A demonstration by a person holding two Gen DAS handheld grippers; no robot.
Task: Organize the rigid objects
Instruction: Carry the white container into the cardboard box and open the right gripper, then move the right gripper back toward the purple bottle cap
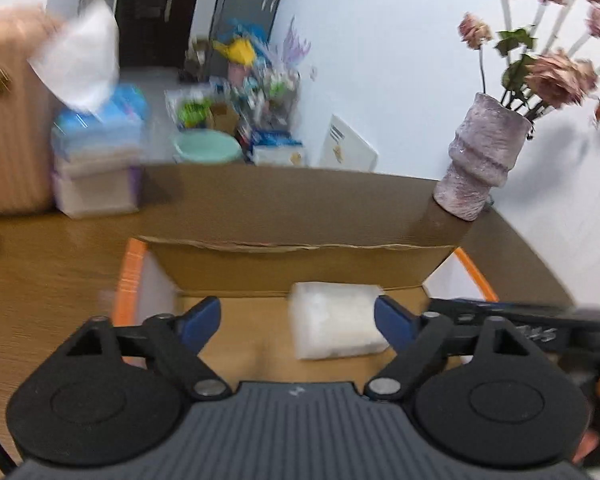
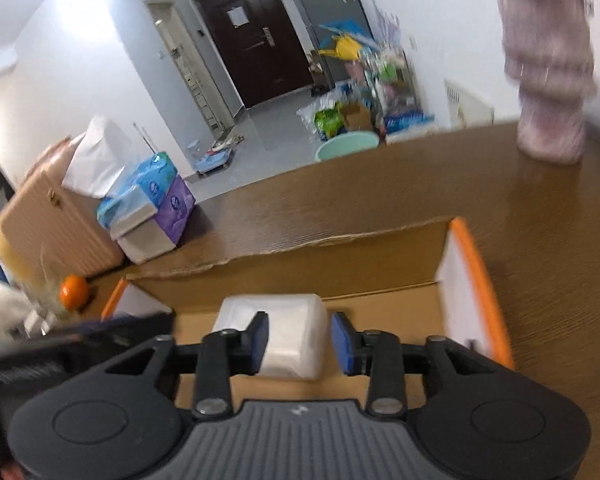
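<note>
An open cardboard box with orange-edged side flaps sits on the wooden table; it also shows in the right wrist view. A white translucent plastic container lies on the box floor. My left gripper is open and empty above the box, the container by its right finger. My right gripper is partly open above the same container, which lies just beyond and between its fingers; no grip shows. The right gripper's black body shows at the right in the left wrist view.
A pink ribbed vase with dried flowers stands at the table's far right corner. Stacked tissue packs and a beige suitcase stand at the left. An orange lies left of the box. Clutter and a green basin lie on the floor beyond.
</note>
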